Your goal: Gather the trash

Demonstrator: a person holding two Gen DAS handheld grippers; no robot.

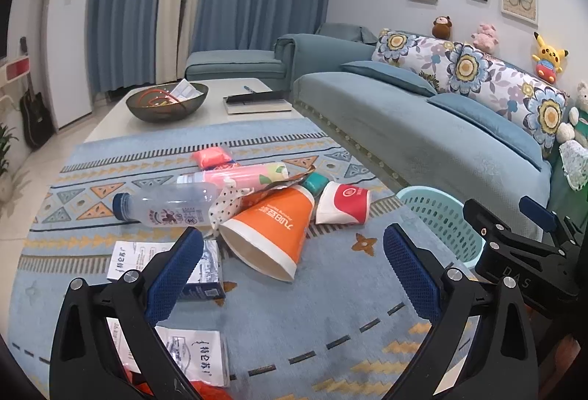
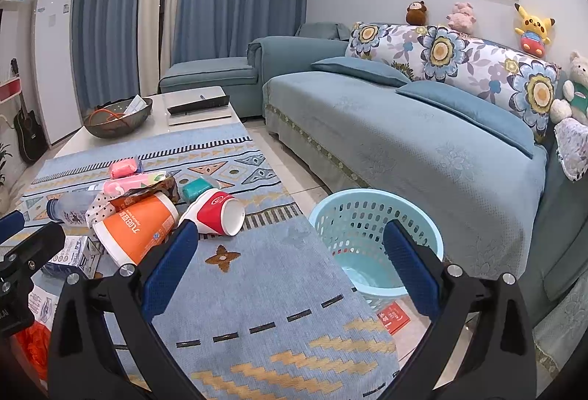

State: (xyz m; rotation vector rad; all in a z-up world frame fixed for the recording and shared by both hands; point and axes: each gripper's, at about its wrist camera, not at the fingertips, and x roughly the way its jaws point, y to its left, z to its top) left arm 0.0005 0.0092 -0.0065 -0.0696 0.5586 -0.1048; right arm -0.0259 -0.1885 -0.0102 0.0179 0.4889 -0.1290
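Note:
Trash lies in a pile on the blue patterned rug (image 1: 294, 326): an orange paper cup (image 1: 268, 234) on its side, a red-and-white cup (image 1: 343, 203), a clear plastic bottle (image 1: 165, 205), a pink tube (image 1: 239, 175), a pink packet (image 1: 211, 157) and two white cartons (image 1: 205, 267). My left gripper (image 1: 294, 271) is open and empty just in front of the orange cup. My right gripper (image 2: 290, 264) is open and empty, over the rug between the red-and-white cup (image 2: 217, 212) and the light blue basket (image 2: 375, 216). The basket also shows in the left wrist view (image 1: 441, 220).
A blue sofa (image 2: 404, 128) runs along the right, close behind the basket. A white coffee table (image 1: 217, 109) at the rug's far end holds a dark bowl (image 1: 167, 102) and a book. A red card (image 2: 393, 317) lies on the floor by the basket.

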